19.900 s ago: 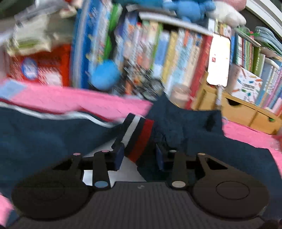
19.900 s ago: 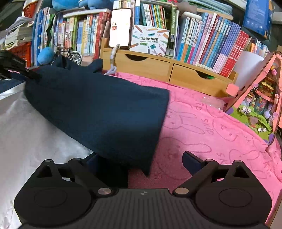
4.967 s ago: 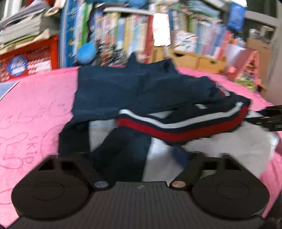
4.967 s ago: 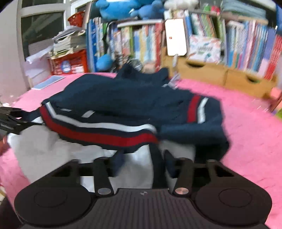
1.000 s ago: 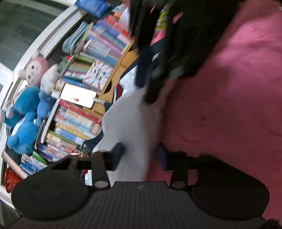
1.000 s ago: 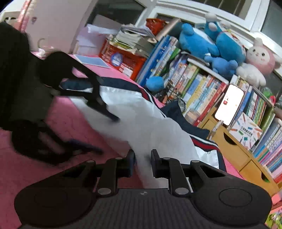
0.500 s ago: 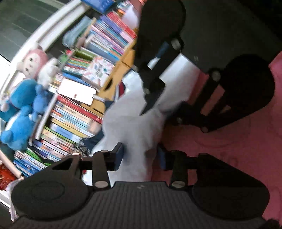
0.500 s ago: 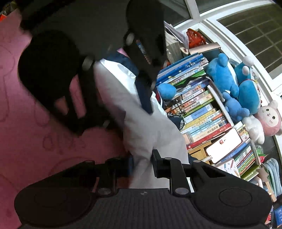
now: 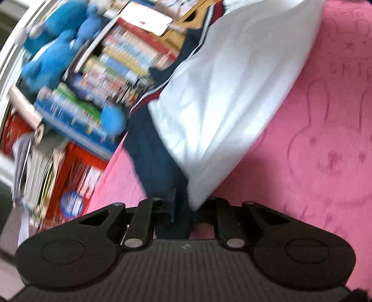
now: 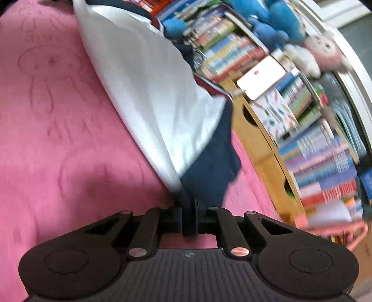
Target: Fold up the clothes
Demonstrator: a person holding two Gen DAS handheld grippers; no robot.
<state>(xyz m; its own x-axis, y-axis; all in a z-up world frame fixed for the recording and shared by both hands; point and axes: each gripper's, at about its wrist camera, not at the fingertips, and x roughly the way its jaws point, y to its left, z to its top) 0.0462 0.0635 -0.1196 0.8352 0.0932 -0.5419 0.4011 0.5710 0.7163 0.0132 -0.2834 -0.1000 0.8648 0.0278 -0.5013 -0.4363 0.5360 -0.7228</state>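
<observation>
Left wrist view: left gripper (image 9: 183, 205) clamped narrow on a corner of the jacket (image 9: 223, 93), navy cloth and white lining pinched together between the jaws. Jacket stretching up and away from the fingers, white lining facing the camera, navy outer side (image 9: 153, 148) showing along its left edge with a thin red and white trim. Pink blanket (image 9: 313, 144) with rabbit outlines beneath and to the right. Tilted and blurred on the left: bookshelf (image 9: 111, 69), blue plush toys (image 9: 53, 44) above it, a small blue ball (image 9: 114, 119) just beside the jacket's edge, a white phone (image 9: 146, 17) standing against the books, a red crate (image 9: 79, 176) lower down

Right wrist view: right gripper (image 10: 189, 219) pressed nearly shut on another navy corner of the jacket (image 10: 148, 88), cloth squeezed between the blue pads. White lining spreading up to the left, navy flap (image 10: 214, 167) hanging to the right of it, red and white stripe at the hem. Blanket (image 10: 58, 139) on the left under the garment. On the right, wooden drawers (image 10: 260, 148) under rows of books (image 10: 325, 144), phone (image 10: 260, 77) leaning there, blue toys (image 10: 267, 21) and a pink rabbit toy (image 10: 325, 51) on top, all smeared by motion
</observation>
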